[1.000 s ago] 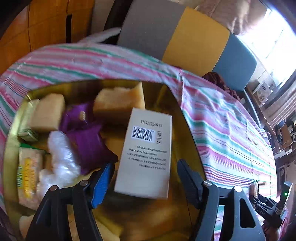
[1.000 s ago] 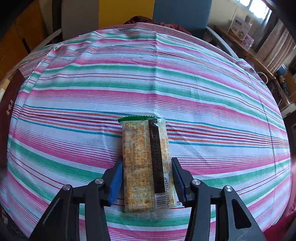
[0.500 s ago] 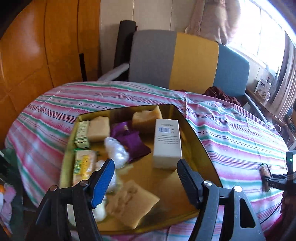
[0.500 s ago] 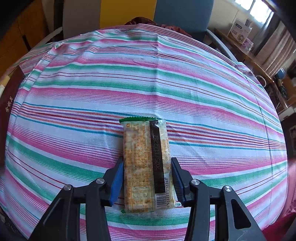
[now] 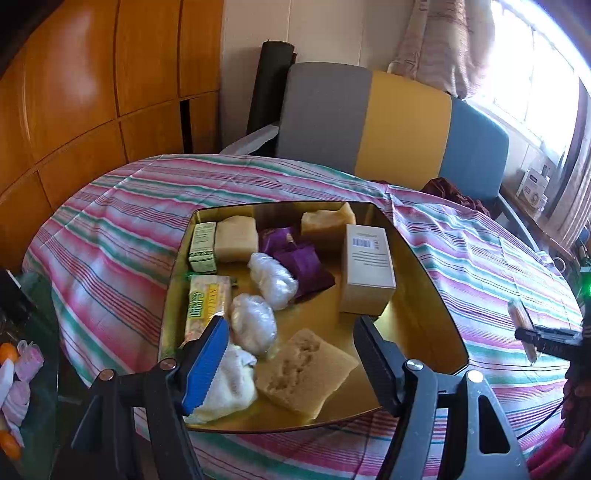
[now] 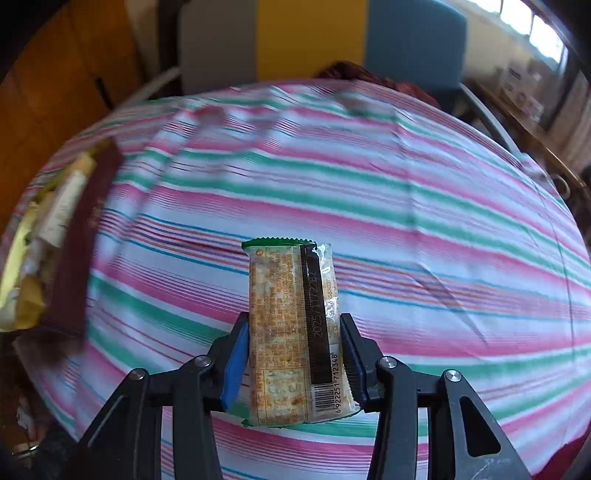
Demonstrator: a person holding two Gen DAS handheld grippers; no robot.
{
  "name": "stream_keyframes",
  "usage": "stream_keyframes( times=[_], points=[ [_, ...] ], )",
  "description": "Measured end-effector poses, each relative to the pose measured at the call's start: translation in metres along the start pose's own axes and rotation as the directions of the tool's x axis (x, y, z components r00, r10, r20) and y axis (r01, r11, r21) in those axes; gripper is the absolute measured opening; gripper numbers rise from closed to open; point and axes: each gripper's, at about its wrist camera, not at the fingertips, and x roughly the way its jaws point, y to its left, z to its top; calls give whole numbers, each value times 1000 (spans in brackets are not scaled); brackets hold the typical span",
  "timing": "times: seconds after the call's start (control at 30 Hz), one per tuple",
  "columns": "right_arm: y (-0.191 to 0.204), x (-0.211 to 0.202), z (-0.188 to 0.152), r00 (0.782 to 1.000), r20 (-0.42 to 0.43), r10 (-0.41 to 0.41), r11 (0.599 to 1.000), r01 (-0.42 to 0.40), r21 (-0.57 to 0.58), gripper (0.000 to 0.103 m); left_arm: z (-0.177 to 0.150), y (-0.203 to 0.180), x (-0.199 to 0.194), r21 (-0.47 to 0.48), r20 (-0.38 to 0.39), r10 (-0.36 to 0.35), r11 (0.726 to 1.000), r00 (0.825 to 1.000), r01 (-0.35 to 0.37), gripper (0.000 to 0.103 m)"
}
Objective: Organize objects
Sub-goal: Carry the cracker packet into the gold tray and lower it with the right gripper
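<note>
Many items fill the gold tray ahead of the empty, spread left gripper: sponges, purple packets, a white box. Right gripper clamps a cracker packet.

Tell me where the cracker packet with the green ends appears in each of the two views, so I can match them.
Left wrist view: the cracker packet is small at the far right edge, seen edge-on, held in the right tool above the striped tablecloth.
Right wrist view: the packet fills the lower centre, clamped between the right tool's pads, barcode side up.
Shared landmark: the grey, yellow and blue chair behind the table.
</note>
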Motion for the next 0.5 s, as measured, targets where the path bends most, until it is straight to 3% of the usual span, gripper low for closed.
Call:
stream_keyframes(
  times=[0.13, 0.27, 0.4, 0.5],
  points=[
    [63, -19, 20, 989, 73, 130, 985, -121, -120, 47, -2, 9, 2, -17, -7, 12, 1000, 1000, -12, 71],
    [130, -33, 33, 962, 103, 253, 939, -218, -265, 47, -4, 16, 2, -27, -14, 23, 999, 1000, -23, 71],
    [192, -33, 36, 939, 71, 337, 875, -284, -392, 47, -6, 26, 2, -51, -17, 32, 998, 999, -33, 71],
    [228, -18, 35, 936, 25, 351, 827, -298, -478, 47, -7, 38, 0, -82, -18, 40, 996, 999, -41, 71]
  ],
)
